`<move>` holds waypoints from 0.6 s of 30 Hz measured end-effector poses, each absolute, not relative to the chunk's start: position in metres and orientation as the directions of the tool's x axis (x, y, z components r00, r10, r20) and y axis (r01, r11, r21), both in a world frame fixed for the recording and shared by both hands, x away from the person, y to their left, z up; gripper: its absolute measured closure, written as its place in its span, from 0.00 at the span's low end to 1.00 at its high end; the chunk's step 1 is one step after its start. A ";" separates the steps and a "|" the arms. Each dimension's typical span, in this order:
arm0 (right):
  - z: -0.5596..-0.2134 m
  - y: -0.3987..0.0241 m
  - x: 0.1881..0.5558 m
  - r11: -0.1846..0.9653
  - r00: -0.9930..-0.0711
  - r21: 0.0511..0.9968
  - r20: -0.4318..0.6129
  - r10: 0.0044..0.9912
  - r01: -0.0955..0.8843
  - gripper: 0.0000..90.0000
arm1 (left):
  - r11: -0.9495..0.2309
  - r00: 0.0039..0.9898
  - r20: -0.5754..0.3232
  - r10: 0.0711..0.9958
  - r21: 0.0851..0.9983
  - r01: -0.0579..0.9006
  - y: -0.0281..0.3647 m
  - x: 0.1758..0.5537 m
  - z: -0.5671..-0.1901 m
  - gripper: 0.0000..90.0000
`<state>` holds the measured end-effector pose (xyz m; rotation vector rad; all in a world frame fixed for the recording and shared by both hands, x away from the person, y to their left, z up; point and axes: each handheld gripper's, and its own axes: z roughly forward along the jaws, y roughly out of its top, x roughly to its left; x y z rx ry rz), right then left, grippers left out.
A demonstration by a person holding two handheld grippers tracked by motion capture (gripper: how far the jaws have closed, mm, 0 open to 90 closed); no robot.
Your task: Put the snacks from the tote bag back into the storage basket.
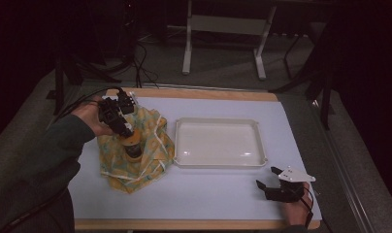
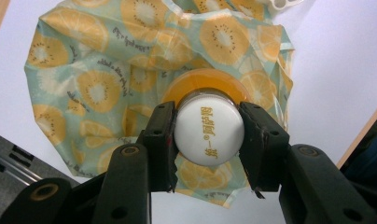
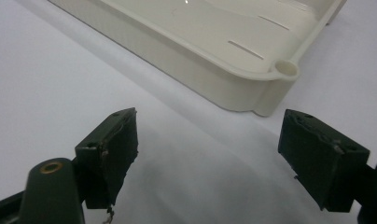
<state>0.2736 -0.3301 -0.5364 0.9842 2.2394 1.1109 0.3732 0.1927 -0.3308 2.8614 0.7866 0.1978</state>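
Observation:
An orange bottle (image 1: 132, 144) with a white cap (image 2: 209, 134) stands on a crumpled cloth bag (image 1: 136, 150) printed with orange slices, at the table's left. My left gripper (image 1: 127, 132) comes down on it from above and is shut on the white cap, one pad on each side. In the left gripper view the bottle's orange shoulder (image 2: 200, 84) shows behind the cap, with the bag (image 2: 98, 79) spread beneath. My right gripper (image 1: 268, 177) rests open near the table's front right corner, with nothing between its pads (image 3: 113, 149), pointing toward the white tray (image 3: 233, 84).
An empty white tray (image 1: 218, 162) lies at the table's middle, right of the bag. The pale table mat (image 1: 199, 194) has a wooden edge at front and back. Cables trail off the far left corner. A stand's legs rise on the floor beyond.

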 end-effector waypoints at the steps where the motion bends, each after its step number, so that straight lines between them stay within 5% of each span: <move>1: -0.536 -0.330 0.274 0.421 -0.644 0.816 -0.079 0.761 0.397 0.22 | -0.848 0.854 0.085 0.514 0.200 0.491 0.193 0.373 -0.330 0.66; 18: -0.536 -0.330 0.273 0.423 -0.644 0.814 -0.080 0.761 0.398 0.22 | -0.862 0.868 0.083 0.490 0.197 0.467 0.191 0.368 -0.307 0.66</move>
